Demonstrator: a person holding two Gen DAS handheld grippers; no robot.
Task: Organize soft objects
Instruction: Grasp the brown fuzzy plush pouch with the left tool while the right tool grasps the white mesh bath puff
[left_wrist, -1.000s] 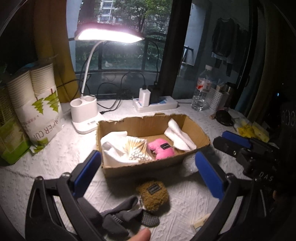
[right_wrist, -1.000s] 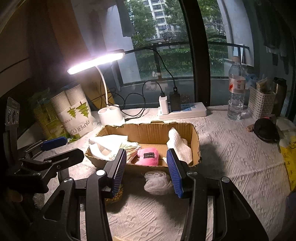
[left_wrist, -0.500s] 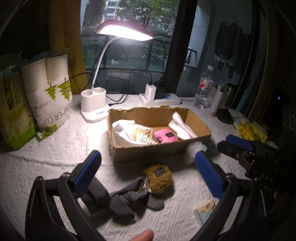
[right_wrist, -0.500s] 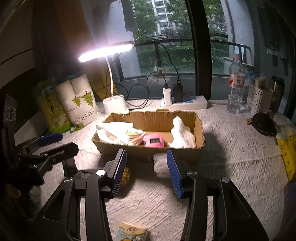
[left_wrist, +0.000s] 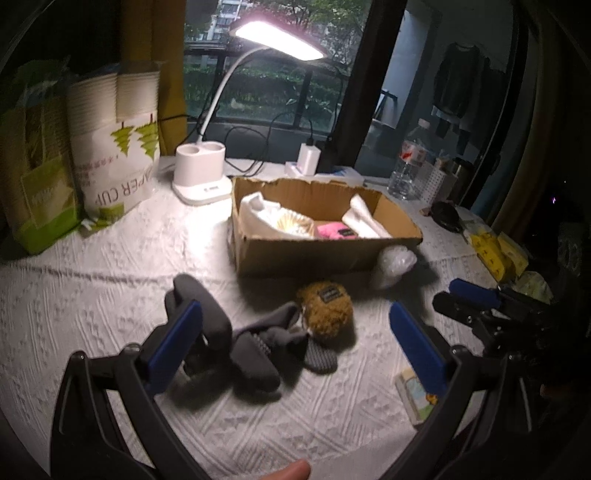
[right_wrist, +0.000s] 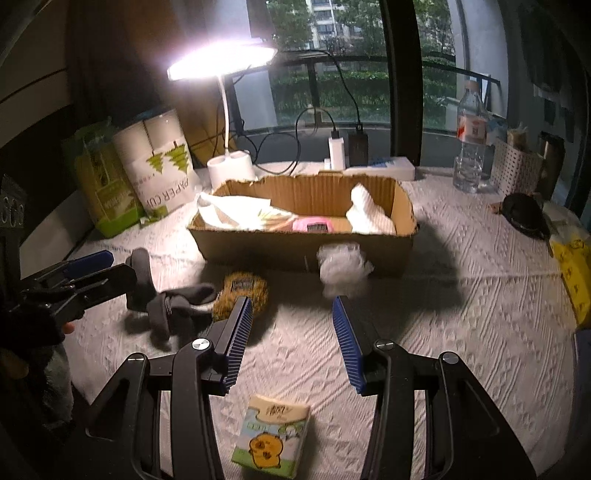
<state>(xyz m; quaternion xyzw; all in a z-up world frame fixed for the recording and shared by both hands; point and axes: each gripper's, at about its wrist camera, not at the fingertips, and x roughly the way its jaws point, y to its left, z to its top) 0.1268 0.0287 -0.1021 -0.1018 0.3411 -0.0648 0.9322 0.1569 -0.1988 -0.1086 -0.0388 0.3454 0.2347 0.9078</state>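
Observation:
A cardboard box (left_wrist: 317, 254) (right_wrist: 295, 249) stands mid-table and holds white cloths, cotton swabs and a pink plush (left_wrist: 334, 232). In front of it lie a brown fuzzy pouch (left_wrist: 327, 312) (right_wrist: 240, 291), grey socks (left_wrist: 240, 343) (right_wrist: 166, 302), a crumpled white plastic bag (left_wrist: 393, 264) (right_wrist: 341, 266) and a tissue pack (right_wrist: 271, 441) (left_wrist: 415, 393). My left gripper (left_wrist: 291, 339) is open and empty above the socks and pouch. My right gripper (right_wrist: 291, 332) is open and empty, hovering between the tissue pack and the plastic bag.
A lit desk lamp (left_wrist: 201, 177), paper-cup packs (left_wrist: 114, 147), a power strip (right_wrist: 369, 166), a water bottle (right_wrist: 469, 147), a white basket (right_wrist: 517, 170), a black item (right_wrist: 524, 218) and yellow packets (left_wrist: 495, 251) ring the box on the white tablecloth (right_wrist: 461, 314).
Both grippers have pulled back and up from the box. More of the table in front now shows, including the socks and the tissue pack. Both stay open.

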